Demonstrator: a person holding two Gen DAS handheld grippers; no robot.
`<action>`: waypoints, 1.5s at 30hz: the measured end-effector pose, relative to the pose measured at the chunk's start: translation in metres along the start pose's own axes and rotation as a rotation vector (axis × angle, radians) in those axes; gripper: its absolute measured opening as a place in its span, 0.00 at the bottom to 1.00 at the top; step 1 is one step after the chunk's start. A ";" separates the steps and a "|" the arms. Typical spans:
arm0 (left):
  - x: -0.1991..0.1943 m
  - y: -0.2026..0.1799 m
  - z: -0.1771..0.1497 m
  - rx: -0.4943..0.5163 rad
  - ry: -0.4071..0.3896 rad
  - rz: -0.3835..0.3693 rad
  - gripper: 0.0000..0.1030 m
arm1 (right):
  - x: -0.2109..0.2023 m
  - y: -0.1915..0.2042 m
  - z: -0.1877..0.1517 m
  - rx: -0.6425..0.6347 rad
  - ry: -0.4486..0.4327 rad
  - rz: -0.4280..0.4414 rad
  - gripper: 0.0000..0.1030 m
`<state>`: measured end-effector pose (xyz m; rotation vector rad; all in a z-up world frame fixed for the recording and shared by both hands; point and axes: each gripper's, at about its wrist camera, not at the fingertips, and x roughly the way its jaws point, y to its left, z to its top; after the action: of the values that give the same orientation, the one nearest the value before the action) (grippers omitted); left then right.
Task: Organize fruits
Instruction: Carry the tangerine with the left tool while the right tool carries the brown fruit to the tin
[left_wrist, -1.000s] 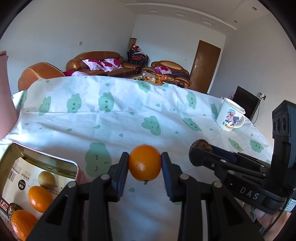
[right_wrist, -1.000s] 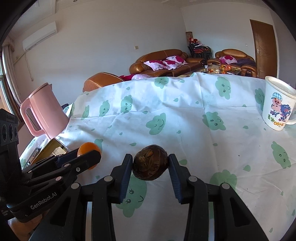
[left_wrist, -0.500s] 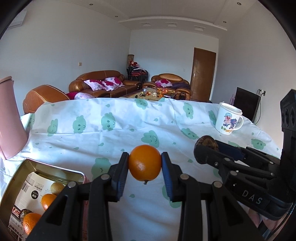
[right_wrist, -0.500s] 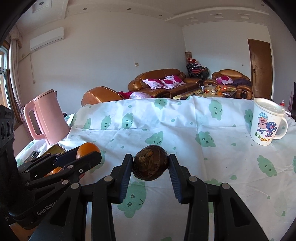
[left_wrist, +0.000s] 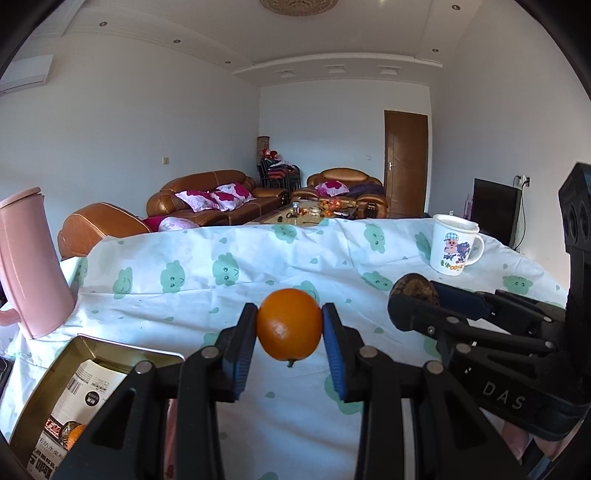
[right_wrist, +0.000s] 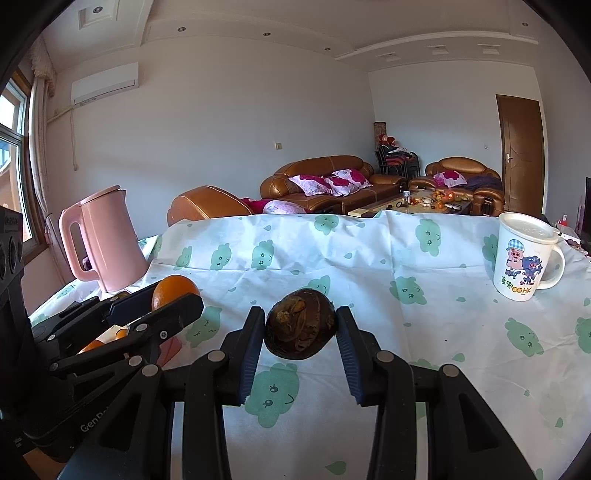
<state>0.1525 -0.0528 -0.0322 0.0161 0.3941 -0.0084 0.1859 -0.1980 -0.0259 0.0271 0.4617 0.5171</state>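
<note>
Two grippers hold fruit: left gripper (left_wrist: 289, 325) clamps an orange (left_wrist: 289, 324) at frame centre, right gripper (right_wrist: 300, 324) a brown fruit (right_wrist: 300, 324).

orange (left_wrist: 289, 324): round, glossy, stem nub down, pinched at 3 and 9 o'clock, off the cloth | brown fruit (right_wrist: 300, 324): dark, wrinkled, oval, pinched likewise, aloft | tin (left_wrist: 79, 345) at 8 o'clock: more oranges (left_wrist: 75, 432) inside
</note>
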 end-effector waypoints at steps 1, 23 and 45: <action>-0.002 0.000 0.000 0.002 -0.007 0.000 0.36 | -0.001 0.001 -0.001 -0.002 -0.001 0.001 0.41; -0.054 0.030 -0.018 -0.064 -0.038 -0.004 0.36 | -0.031 0.045 -0.010 -0.051 -0.021 0.088 0.41; -0.100 0.099 -0.031 -0.125 -0.032 0.134 0.36 | -0.019 0.117 0.001 -0.155 -0.009 0.199 0.40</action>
<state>0.0495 0.0475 -0.0205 -0.0809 0.3606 0.1483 0.1169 -0.1053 -0.0004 -0.0741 0.4105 0.7470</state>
